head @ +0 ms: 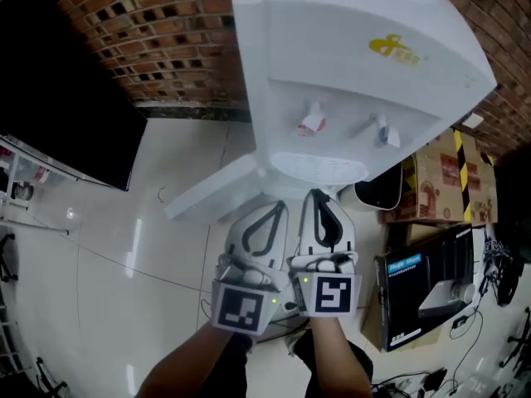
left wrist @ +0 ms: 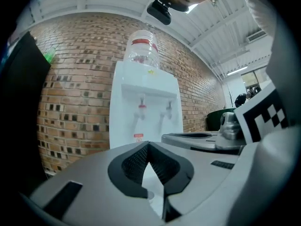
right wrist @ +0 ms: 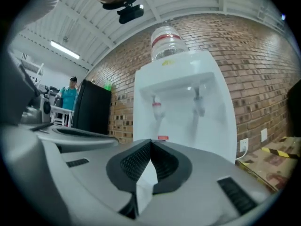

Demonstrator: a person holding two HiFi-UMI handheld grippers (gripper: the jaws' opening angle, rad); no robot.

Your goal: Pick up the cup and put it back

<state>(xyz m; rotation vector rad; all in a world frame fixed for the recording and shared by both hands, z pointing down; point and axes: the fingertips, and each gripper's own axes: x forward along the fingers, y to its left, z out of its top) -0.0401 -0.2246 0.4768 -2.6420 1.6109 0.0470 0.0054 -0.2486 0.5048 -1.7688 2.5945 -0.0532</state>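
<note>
No cup shows in any view. A white water dispenser (head: 357,56) stands against the brick wall, with a red tap (head: 312,123), a blue tap (head: 383,131) and a drip tray (head: 319,166) below them. My left gripper (head: 275,208) and right gripper (head: 316,196) are held side by side just in front of the tray, both pointing at the dispenser. Each is shut with nothing between its jaws. In the left gripper view the left gripper (left wrist: 148,145) faces the dispenser (left wrist: 143,112) and its bottle (left wrist: 141,48). The right gripper (right wrist: 150,142) faces the dispenser (right wrist: 183,107) too.
A white panel (head: 211,191) juts from the dispenser's base to the left. A black bin (head: 380,191), a cardboard box (head: 440,181) and a black carton (head: 427,293) stand at the right, with cables beyond. A black cabinet (head: 58,98) is at the left. A person (right wrist: 70,95) stands far off.
</note>
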